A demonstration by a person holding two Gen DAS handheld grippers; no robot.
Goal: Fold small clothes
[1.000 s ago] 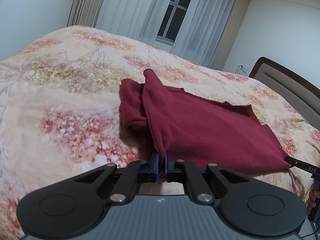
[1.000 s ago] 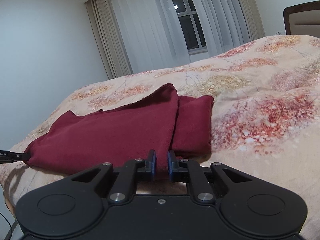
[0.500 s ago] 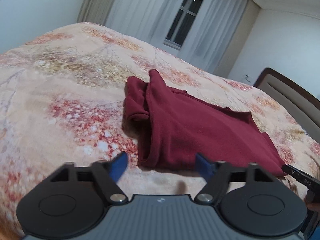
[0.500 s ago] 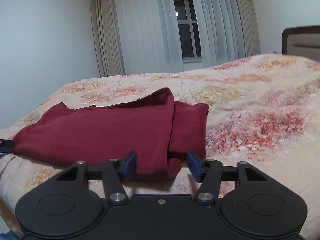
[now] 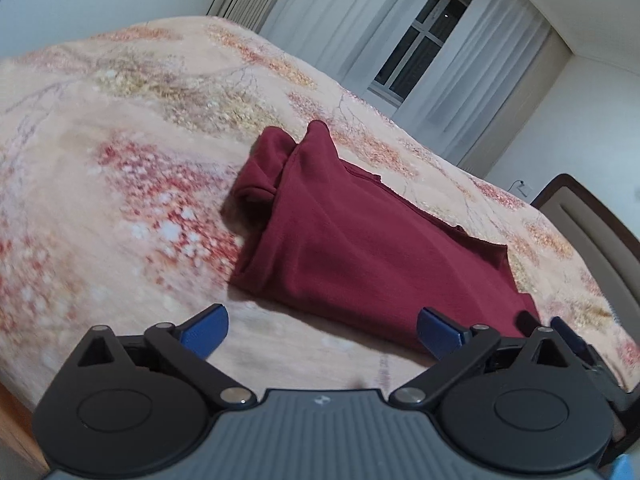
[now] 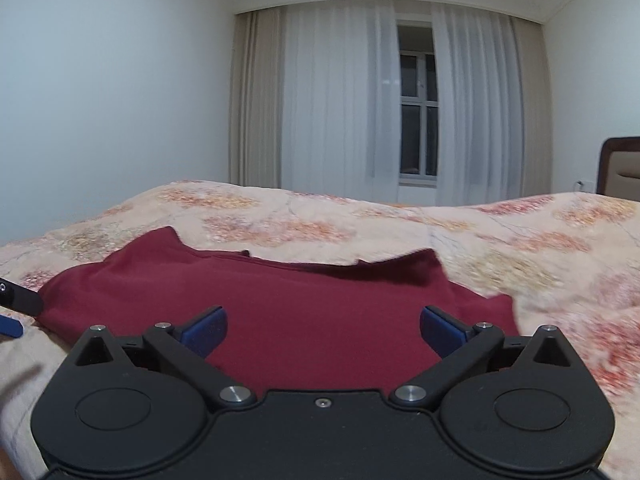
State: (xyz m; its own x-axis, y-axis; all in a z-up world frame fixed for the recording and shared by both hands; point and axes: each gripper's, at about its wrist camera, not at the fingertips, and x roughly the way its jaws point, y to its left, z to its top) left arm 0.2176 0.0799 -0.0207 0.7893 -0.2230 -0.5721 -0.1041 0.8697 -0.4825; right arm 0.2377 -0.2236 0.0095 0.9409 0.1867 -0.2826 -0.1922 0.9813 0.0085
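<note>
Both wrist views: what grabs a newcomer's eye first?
The dark red garment, folded and lying loose on the floral bedspread. Next, the blue-tipped left gripper and right gripper, jaws opening wide with nothing gripped. Behind, a curtained window.

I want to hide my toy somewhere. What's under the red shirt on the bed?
The dark red garment lies folded on the flowery bedspread, which shows all around it. A tucked layer of the same cloth peeks out at one end. Anything else beneath is covered, so I can't tell.
</note>
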